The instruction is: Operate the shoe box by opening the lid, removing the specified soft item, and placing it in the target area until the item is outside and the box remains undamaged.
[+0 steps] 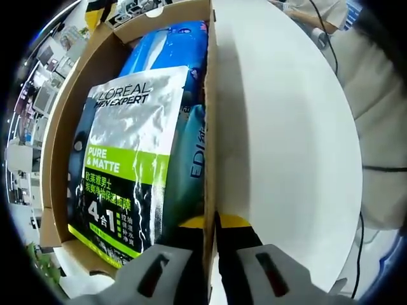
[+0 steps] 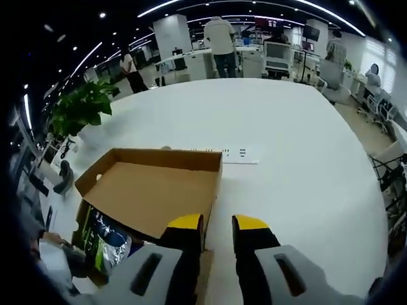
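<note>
the shoe box (image 1: 76, 114) lies open on the white table (image 1: 286, 140), its lid (image 2: 152, 190) swung up. inside, a silver-and-green pouch (image 1: 124, 165) rests on blue packs (image 1: 168, 51). the left gripper (image 1: 210, 223) straddles the box's right wall, jaws close around the cardboard edge. the right gripper (image 2: 217, 222) sits at the lid's near right corner, jaws slightly parted, holding nothing i can confirm. risk: a hard squeeze or twist on the thin wall could crease or tear it, and a tug might drag the whole box.

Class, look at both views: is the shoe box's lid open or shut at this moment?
Open. In the right gripper view the lid stands raised, showing its brown underside; in the left gripper view the packets inside the shoe box lie exposed.
</note>
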Demonstrator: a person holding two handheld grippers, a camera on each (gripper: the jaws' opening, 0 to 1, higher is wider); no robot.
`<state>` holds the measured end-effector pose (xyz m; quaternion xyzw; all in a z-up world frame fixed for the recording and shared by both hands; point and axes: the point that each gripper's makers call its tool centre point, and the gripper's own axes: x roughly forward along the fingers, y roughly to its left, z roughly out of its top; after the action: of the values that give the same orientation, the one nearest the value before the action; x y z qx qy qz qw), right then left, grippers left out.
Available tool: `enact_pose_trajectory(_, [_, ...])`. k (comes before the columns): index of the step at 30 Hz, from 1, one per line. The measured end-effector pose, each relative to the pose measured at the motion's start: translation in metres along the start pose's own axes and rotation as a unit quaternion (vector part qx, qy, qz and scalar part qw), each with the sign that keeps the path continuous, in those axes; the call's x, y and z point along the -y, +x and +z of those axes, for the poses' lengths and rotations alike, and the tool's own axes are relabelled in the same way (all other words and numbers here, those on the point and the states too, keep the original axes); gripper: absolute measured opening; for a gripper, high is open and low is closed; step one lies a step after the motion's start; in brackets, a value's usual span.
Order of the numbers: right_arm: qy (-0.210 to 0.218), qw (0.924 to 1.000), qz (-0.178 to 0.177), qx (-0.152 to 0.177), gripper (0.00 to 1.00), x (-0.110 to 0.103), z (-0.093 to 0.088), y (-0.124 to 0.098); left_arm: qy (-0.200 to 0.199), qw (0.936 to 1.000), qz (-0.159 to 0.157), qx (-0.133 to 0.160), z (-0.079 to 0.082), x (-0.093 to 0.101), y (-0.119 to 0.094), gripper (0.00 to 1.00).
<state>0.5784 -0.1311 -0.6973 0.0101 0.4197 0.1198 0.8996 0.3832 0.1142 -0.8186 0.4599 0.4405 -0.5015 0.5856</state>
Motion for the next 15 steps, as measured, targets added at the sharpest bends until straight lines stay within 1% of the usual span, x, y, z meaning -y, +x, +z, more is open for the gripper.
enact_pose_trajectory(1, [0.008,0.9999,0.009,-0.001,0.16,-0.002,-0.002,-0.002,0.000,1.0000,0.000,0.000,0.000,0.000,0.000,0.01])
enact_pose_trajectory(3, [0.021,0.9997,0.010,0.001,0.17,0.002,-0.005,-0.006,0.001,1.0000,-0.002,0.001,0.000,0.000,0.000,0.01])
enact_pose_trajectory(5, [0.032,0.9992,0.025,0.010,0.17,0.000,-0.002,-0.009,-0.002,1.0000,-0.004,-0.001,0.000,0.000,0.000,0.01])
enact_pose_trajectory(6, [0.028,0.9990,0.031,0.017,0.17,-0.001,0.000,-0.013,-0.003,1.0000,-0.004,-0.001,0.000,0.000,0.000,0.01])
enact_pose_trajectory(10, [-0.016,0.9980,0.041,0.046,0.20,-0.004,0.010,-0.028,-0.003,1.0000,-0.004,-0.001,-0.001,0.000,0.000,0.01])
enact_pose_trajectory(11, [-0.017,0.9977,0.041,0.051,0.20,-0.005,0.012,-0.029,-0.003,1.0000,-0.004,-0.001,-0.001,0.000,0.000,0.01])
enact_pose_trajectory(12, [-0.018,0.9967,0.053,0.058,0.21,-0.008,0.014,-0.035,-0.004,1.0000,-0.004,-0.002,-0.001,0.000,0.000,0.01])
enact_pose_trajectory(13, [-0.019,0.9966,0.055,0.057,0.22,-0.008,0.013,-0.037,-0.004,1.0000,-0.003,-0.002,-0.001,0.000,0.000,0.01])
enact_pose_trajectory(15, [-0.025,0.9951,0.063,0.072,0.27,-0.011,0.017,-0.043,-0.005,1.0000,-0.003,-0.002,-0.001,0.000,0.000,0.01])
